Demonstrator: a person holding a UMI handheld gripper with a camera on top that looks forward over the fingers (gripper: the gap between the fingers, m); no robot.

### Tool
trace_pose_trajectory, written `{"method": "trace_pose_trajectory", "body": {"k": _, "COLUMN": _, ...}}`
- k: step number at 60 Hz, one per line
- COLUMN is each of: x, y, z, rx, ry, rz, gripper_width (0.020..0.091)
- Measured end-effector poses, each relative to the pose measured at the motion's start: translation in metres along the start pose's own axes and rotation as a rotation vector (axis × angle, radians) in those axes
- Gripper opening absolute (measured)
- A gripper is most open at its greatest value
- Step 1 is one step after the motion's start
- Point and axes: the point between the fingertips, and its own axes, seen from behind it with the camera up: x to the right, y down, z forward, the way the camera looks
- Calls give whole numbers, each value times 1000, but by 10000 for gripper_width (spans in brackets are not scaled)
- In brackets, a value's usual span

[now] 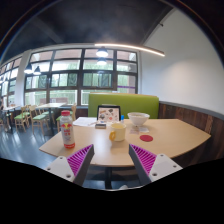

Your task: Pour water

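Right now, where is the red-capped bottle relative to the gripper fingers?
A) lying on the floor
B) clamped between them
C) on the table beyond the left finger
C: the bottle stands upright on the table, beyond the open gripper, above its left finger.

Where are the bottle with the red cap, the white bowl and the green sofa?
bottle (67, 130), gripper view, middle of its body.
white bowl (139, 119), gripper view, its side wall.
green sofa (135, 104), gripper view, its backrest.
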Motion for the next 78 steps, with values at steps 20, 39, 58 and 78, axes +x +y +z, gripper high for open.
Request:
{"method": "trace_pose_trajectory", "body": {"k": 20, "x": -45, "y": -2, "z": 7, "rx": 36, "ry": -116, "rz": 32, "gripper_width": 795}}
{"method": "trace_pose_trajectory", "body": {"k": 39, "x": -170, "y": -8, "z": 80, "rx": 182, "ry": -182, "rz": 39, "gripper_width": 783}}
{"method": "trace_pose_trajectory", "body": {"k": 58, "x": -226, "y": -22, "z": 192, "rx": 159, "ry": -85, "rz": -8, "gripper_width": 786}}
{"method": "trace_pose_trajectory", "body": {"k": 78, "x": -224, "y": -25, "z": 230, "rx": 122, "ry": -122, "rz": -35, "gripper_width": 381}}
